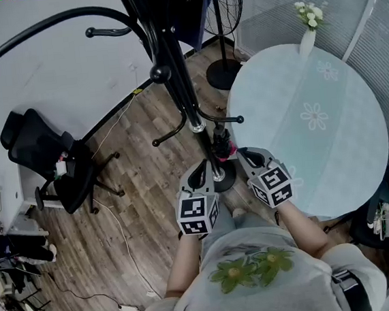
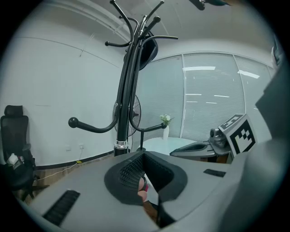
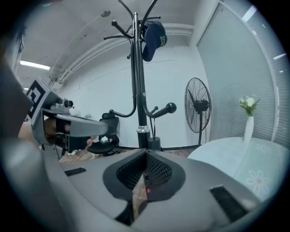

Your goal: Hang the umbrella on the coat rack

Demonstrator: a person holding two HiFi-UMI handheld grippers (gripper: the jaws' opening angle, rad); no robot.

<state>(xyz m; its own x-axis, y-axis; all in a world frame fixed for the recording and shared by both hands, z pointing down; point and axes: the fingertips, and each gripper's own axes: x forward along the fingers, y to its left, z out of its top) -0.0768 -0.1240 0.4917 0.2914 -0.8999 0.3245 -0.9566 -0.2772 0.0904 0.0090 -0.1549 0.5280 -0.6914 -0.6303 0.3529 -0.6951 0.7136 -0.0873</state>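
Right gripper view has the right claw [image 3: 145,163] closed, its pads pressed together with nothing pinched between them; only a pink speck and a sliver of wood floor [image 1: 136,191] show through the slit below. The left claw [image 2: 143,164] likewise has its tips meeting. A pinkish bit shows in the gap behind them, and I cannot tell whether it touches the pads.

Just past both sets of tips, at 12 o'clock from each claw, hangs the umbrella [image 1: 221,142]. It is folded, black, with pink at its lower end. A thin strap holds it to a low hook arm [image 1: 224,119] of the coat rack [image 1: 182,94]. The umbrella sits close beside the pole, on the pole's 3 o'clock side in the head view. The right claw is just beside the pink end; contact cannot be made out.

Farther out, a dark cap [image 3: 154,38] hangs from a top hook of the rack. A standing fan [image 3: 198,106] is at 2 o'clock from the right claw. In the head view a round table [image 1: 270,89] with pale flower prints fills the 2 to 4 o'clock side. It carries a white vase [image 1: 308,34] of white flowers at its far edge. A black office chair [image 1: 52,165] stands at 9 o'clock, well apart, by the wall.
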